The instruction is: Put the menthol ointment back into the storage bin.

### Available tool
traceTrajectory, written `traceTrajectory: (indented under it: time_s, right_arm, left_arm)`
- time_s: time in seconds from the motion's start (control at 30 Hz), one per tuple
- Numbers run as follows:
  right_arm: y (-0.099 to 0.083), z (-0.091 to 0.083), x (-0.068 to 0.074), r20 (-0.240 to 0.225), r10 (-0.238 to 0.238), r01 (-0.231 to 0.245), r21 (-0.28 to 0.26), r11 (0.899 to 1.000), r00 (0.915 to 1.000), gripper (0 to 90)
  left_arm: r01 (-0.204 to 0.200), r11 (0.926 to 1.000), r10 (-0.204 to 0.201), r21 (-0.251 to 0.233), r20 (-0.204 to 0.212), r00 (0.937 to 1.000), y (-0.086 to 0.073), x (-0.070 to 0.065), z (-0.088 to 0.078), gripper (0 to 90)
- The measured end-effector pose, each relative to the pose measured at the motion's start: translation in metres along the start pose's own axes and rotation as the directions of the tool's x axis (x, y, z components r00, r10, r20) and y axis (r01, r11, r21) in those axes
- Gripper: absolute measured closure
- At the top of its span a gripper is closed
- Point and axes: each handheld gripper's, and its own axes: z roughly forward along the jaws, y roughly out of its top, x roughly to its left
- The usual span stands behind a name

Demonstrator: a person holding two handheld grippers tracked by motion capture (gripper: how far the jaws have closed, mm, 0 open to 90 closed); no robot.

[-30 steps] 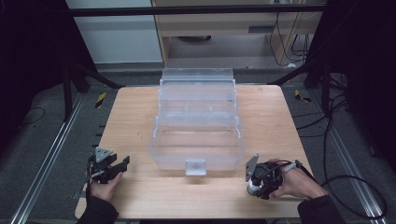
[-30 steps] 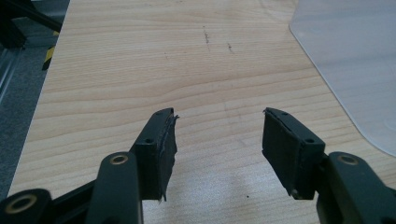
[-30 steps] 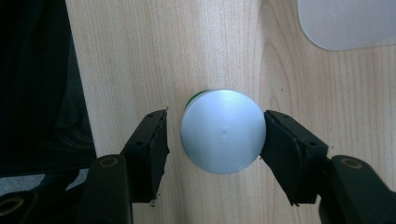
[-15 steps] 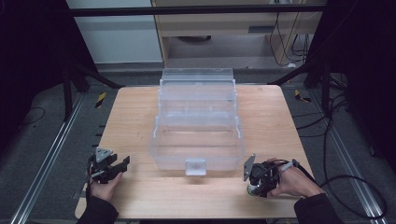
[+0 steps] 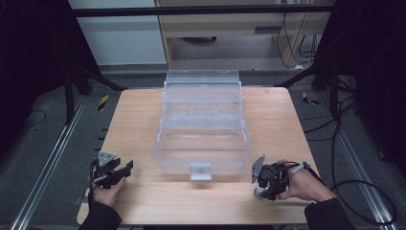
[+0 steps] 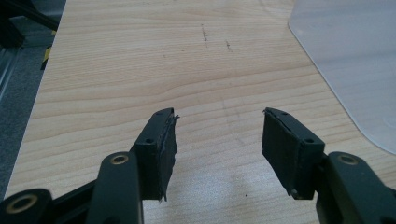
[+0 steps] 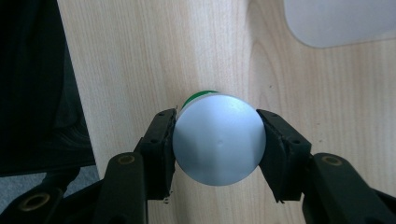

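Can [image 7: 218, 139]: 1, clamped in right claw [image 7: 218, 144] | bins [image 5: 203, 125]: 1

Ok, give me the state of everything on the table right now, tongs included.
Clear tiered box: open, trays stepped back, nothing visible inside.
White-capped container: upright on the table, clamped at the cap.
Right tongs: just closed, pads pressing the cap.
Left tongs: open, holding nothing, over bare wood.

High overview; two close jaw-mounted views downward
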Motion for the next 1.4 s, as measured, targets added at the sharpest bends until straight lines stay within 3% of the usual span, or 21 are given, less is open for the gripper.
traceTrajectory:
  time_s: [0.8,1.4]
  right_arm:
    - [0.016,-0.050,-0.014,0.049,0.040,-0.038,-0.051,0.998,0.9980,50.3]
    - [0.030,-0.079,-0.028,0.045,0.055,-0.051,-0.081,0.995,0.9975,50.3]
  left_arm:
    - [-0.006,1.0000,0.006,0.007,0.010,0.9999,0.000,-0.001,0.001,44.3]
    - [-0.005,1.0000,0.005,0.005,0.010,0.9999,0.000,-0.001,0.001,44.3]
